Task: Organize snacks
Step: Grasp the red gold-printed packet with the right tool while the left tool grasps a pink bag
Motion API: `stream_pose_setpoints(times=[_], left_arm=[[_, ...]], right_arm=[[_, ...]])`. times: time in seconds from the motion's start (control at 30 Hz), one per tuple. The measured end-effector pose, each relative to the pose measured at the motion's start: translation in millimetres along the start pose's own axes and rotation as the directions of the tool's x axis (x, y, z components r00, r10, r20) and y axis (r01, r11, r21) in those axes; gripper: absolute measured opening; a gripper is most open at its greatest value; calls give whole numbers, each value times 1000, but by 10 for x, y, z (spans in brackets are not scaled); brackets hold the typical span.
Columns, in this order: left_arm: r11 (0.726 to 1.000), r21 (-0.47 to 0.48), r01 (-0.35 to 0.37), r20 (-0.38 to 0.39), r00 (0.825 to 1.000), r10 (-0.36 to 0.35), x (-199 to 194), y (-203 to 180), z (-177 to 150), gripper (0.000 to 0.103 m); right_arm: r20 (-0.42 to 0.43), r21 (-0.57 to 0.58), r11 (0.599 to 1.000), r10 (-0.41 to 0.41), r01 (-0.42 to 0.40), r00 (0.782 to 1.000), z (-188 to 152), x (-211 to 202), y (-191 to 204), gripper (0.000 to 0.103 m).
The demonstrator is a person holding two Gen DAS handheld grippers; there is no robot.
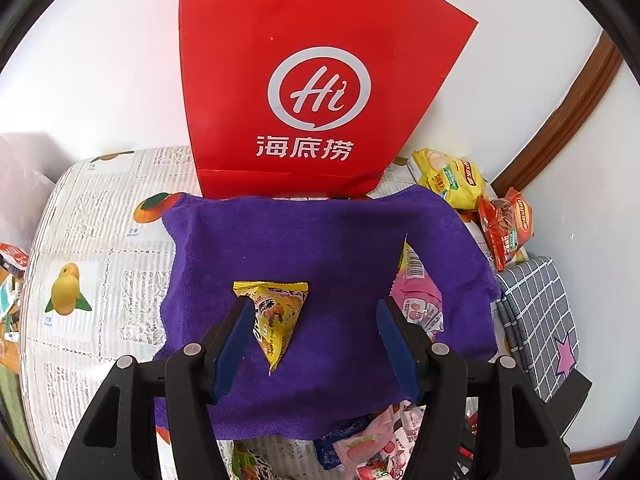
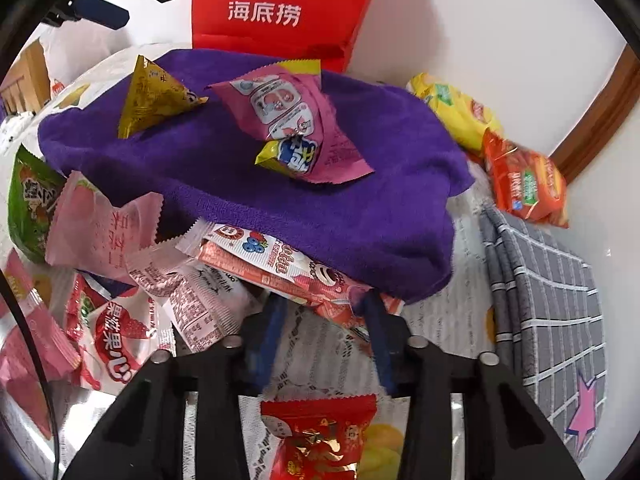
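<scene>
A purple towel [image 1: 328,240] lies on the table in front of a red paper bag [image 1: 304,80]. On the towel rest a yellow triangular packet [image 1: 280,320] and a pink packet [image 1: 420,300]. My left gripper [image 1: 315,300] hangs open over the towel, its left pad beside the yellow packet and its right pad by the pink one. In the right wrist view, my right gripper [image 2: 322,304] is low at the towel's [image 2: 280,200] near edge, its blurred fingers closed in on the end of a long pink strawberry packet [image 2: 280,268] from the pile.
Several loose snack packets [image 2: 120,280] crowd the near left. A red sweet packet [image 2: 320,436] lies under the right gripper. Yellow [image 2: 460,112] and orange [image 2: 528,180] bags sit at the right by the wall, beside a grey checked cloth [image 2: 552,300]. A fruit-print cloth [image 1: 100,260] covers the table.
</scene>
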State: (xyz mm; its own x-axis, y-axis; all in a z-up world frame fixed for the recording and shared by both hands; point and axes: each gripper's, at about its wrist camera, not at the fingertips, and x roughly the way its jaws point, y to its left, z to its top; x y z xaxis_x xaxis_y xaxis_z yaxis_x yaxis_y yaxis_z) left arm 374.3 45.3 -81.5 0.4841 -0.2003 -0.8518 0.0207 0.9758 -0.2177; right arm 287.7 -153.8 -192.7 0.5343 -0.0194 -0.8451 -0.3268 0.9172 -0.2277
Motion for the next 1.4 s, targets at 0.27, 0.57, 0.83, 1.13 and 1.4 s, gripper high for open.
stream_pose_setpoints(times=[0.27,0.57,0.83,1.13,1.4], left_arm=[[1000,21,1,33,999,-1,-153,-96,-35,61],[999,49,-3,71,998,0,-391,-197,-137,61],[997,71,-21,55,998,17,-591,-75,-612,61],[998,58,-19,8,1000,19,-654,61,-1194,61],[996,88,0,-49,999,5,-577,-12,-1696,61]], right_arm=[[59,110,990,85,-92,995,-7,-548,-187,0],[87,97,992,75,-84,993,-190,-954,-151,2],[-20,147,987,65,-61,998,-564,-611,-182,50],[2,306,947,105,-100,994,-865,-328,-199,51],[60,347,936,46,-64,997,-1012,-411,-131,49]])
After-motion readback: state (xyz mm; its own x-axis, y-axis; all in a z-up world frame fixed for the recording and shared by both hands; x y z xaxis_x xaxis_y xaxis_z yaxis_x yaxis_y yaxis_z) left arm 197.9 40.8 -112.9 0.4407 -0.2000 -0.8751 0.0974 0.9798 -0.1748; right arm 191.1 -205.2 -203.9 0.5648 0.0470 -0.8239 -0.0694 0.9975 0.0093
